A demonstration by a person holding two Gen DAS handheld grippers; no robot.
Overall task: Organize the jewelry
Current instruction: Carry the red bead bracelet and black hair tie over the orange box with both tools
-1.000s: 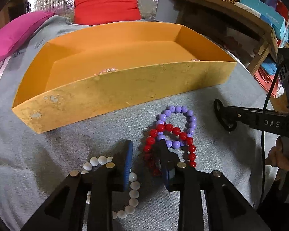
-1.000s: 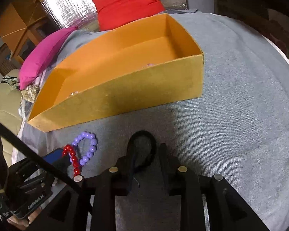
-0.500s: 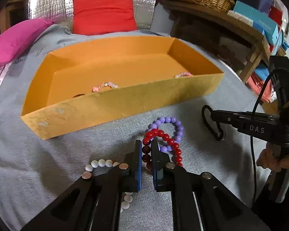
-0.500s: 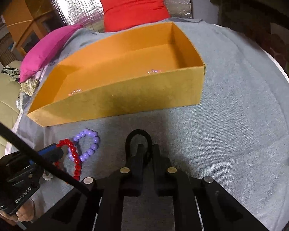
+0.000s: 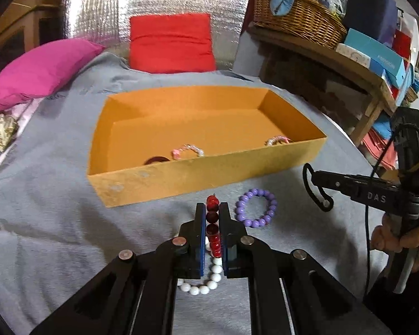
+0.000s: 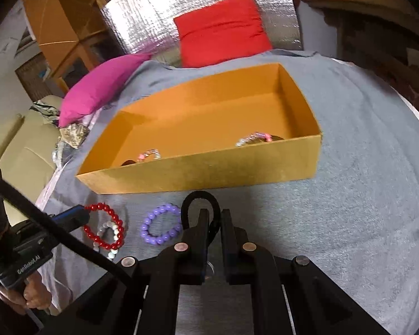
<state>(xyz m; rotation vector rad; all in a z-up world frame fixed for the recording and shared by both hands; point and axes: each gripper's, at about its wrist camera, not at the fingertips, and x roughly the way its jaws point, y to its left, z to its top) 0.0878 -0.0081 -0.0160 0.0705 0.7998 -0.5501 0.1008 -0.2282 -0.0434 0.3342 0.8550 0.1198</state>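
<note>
Now that the red bead bracelet [image 5: 212, 224] is off the grey cloth [image 5: 56, 209] and pinched edge-on in the left gripper [image 5: 212, 217], which a second ago straddled it with fingers apart, it no longer overlaps the purple bracelet [image 5: 255, 208], which lies alone just beside it. The white bead bracelet [image 5: 206, 279] lies on the cloth below the fingers. Likewise the right gripper [image 6: 214, 224] has narrowed on the black hair tie [image 6: 199, 203] and raised it. Both pieces hang short of the orange box [image 5: 206, 177], where two pinkish bracelets [image 5: 187, 150] already sit. Judging by this, both grasps are made and the carry over the near wall comes next.
</note>
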